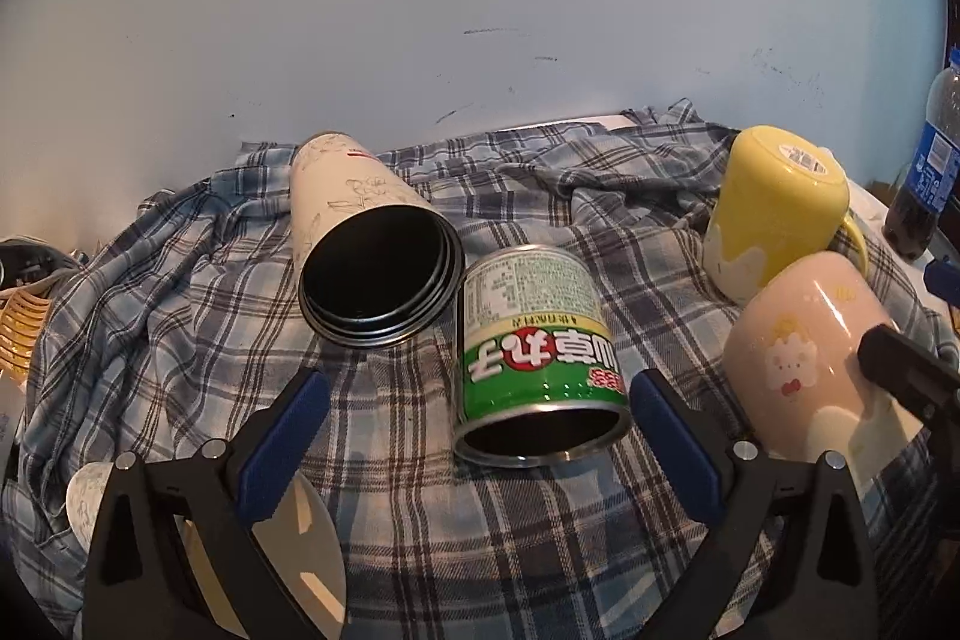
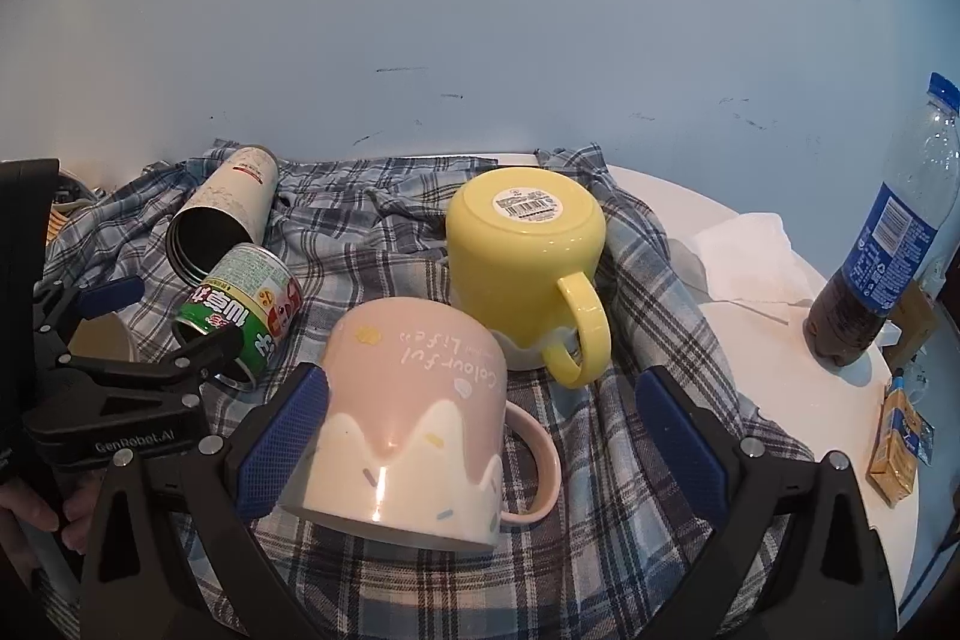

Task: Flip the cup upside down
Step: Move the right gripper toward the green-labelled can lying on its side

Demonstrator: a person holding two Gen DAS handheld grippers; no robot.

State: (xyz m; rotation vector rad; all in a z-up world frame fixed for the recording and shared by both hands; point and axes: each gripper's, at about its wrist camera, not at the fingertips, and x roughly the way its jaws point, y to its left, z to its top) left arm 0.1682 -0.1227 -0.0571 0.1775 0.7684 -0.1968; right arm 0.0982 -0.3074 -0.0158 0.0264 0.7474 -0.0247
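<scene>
Surface: we see a plaid cloth (image 2: 372,232) over a white table (image 2: 840,400), pale wall behind.
Pink mug (image 2: 414,430): upside down, tilted, between our right gripper (image 2: 474,436) fingers, which stand spread; the left pad perhaps touches.
Left gripper (image 1: 474,448): spread, empty.
Crowding: green can (image 1: 534,352), tumbler (image 1: 372,244), yellow mug (image 2: 522,256), cola bottle (image 2: 882,244).

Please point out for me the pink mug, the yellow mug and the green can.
pink mug (image 2: 414,400): right wrist view, on its side wall, where pink meets white.
yellow mug (image 2: 516,256): right wrist view, on its yellow side wall below the base.
green can (image 1: 540,340): left wrist view, on its printed label.
</scene>
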